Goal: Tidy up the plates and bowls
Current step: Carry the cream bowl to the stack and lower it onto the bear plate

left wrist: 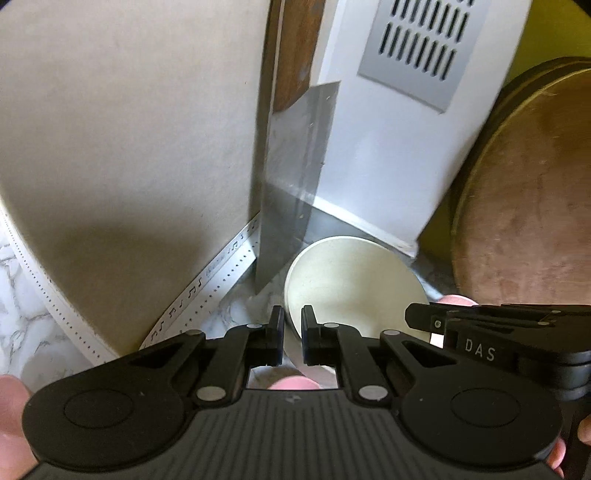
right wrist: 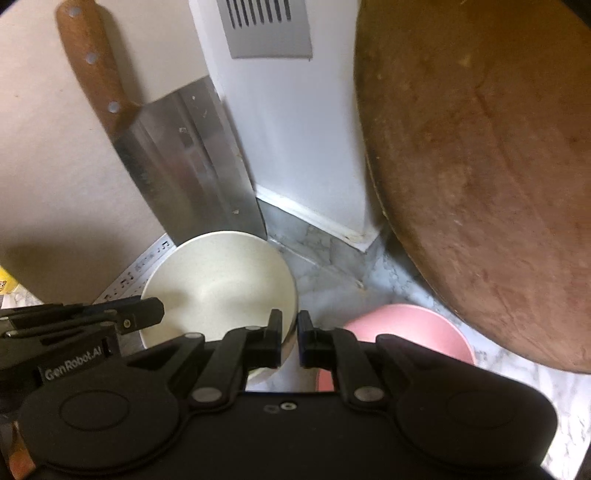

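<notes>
My left gripper is pinched on the near-left rim of the cream bowl, one pad inside the wall, one outside, gap narrow w/ the rim between. My right gripper clamps the same cream bowl on its opposite side, at the right rim, fingers equally narrow. So both grip one bowl, each on its own edge; my right tool shows as a black bar at the right of the left wrist view.

Just right of my right fingers sits a pink bowl, partly hidden under the gripper body; whether it touches the cream one I can't tell. Both are over the marble counter.

Room is tight. Behind the bowl's far rim a cleaver leans blade-down against the beige wall, its lower edge v. close to the rim, wooden handle up. A perforated white strip w/ music-note marks runs along the wall base on the left. Straight back, a white column w/ a slotted grey vent closes the corner. On the right a big round wooden cutting board leans over, its lower edge overhanging the pink bowl. Bare counter shows between the column base and the bowls, and further right under the board's edge.
</notes>
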### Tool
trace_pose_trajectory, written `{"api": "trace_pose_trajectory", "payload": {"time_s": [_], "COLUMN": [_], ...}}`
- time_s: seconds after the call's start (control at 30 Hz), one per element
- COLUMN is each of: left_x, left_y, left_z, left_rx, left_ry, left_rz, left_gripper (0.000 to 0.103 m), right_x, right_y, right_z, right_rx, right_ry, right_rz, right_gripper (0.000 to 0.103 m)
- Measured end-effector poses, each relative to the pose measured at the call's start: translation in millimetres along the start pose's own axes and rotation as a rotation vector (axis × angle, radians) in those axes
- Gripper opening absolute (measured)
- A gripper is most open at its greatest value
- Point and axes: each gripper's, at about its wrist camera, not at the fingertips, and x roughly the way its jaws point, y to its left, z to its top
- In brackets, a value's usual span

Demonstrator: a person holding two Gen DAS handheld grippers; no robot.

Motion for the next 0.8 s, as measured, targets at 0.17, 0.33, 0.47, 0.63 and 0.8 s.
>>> {"api": "trace_pose_trajectory", "payload": {"time_s": [0.17,0.33,0.47,0.63,0.8], "left_x": [-23,-43,-58,-80,-99], "left_y": [-3,-7,-11,-18,-25], "left_z": [-7,-19,-34,-55,-75], "left_rx": [0.019,0.047,0.065,0.092,0.130], "left_ry": [-0.012,-0.016,-0.009,0.002,0.012], "left_rz": [-0.029,-0.072,-0.106,-0.146,-0.179], "left_gripper": [0.009,0.009,0.009,0.009,0.009], "right_x": [-23,-51,-68,-93,-117], "right_y": [5,9,13,15,21], "right_z": [-10,-29,-47,-76,-103], "right_rx": [0.017,0.034,0.044,0.089,0.115], "right_ry": [-0.016,-0.037,-0.042,-0.041,-0.048], "right_rz": [-0.021,-0.051,-0.081,-0.099,-0.132], "right_gripper": [0.009,0.009,0.009,0.009,0.009]}}
